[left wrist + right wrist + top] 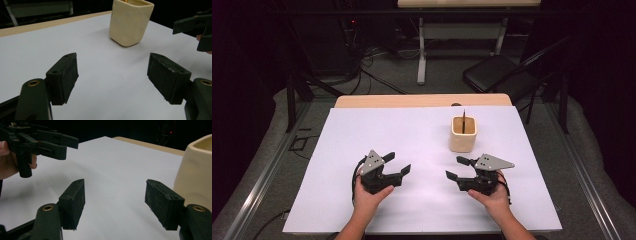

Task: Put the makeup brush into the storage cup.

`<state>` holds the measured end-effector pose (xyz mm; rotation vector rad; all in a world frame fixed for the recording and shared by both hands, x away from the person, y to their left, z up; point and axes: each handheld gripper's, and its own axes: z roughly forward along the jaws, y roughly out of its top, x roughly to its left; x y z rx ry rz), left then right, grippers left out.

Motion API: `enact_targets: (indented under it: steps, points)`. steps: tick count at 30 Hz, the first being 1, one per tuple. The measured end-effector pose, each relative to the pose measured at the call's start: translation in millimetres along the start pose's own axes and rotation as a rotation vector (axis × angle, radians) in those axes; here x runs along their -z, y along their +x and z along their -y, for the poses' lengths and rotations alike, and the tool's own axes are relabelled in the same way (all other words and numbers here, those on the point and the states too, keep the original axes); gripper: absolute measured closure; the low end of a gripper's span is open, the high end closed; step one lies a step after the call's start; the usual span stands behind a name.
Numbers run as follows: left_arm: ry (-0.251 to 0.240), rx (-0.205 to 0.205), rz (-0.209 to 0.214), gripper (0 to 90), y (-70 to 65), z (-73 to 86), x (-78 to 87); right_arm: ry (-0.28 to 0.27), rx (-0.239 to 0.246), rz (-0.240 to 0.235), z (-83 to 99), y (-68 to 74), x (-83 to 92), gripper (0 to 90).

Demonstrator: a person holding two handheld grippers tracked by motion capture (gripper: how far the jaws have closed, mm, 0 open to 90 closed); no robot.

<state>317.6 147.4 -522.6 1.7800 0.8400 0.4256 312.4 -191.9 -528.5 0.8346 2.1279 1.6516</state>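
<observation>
A cream square cup (462,134) stands on the white sheet (377,135) right of centre, with a thin dark stick upright inside it. My left gripper (397,163) is held low over the sheet at front left, open, nothing between its jaws. My right gripper (457,168) is at front right, just in front of the cup, also open and empty. The two grippers point toward each other. In the left gripper view the cup (130,21) is ahead and the right gripper (193,25) is at the far right. In the right gripper view the cup (196,171) sits at the right edge and the left gripper (63,146) at upper left.
The sheet covers a wooden table whose far edge (422,100) shows beyond it. A black chair (504,75) and another table's legs (422,50) stand on the floor behind, with cables (362,65) at the back left.
</observation>
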Motion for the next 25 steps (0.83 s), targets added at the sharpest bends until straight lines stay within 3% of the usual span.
enact_targets:
  steps: [25]
  points:
    - [0.003, 0.017, -0.002, 24.7, 3.0, 0.7, -0.9, 0.009, -0.009, 0.002, 2.2, -3.6, 0.5, 32.4]
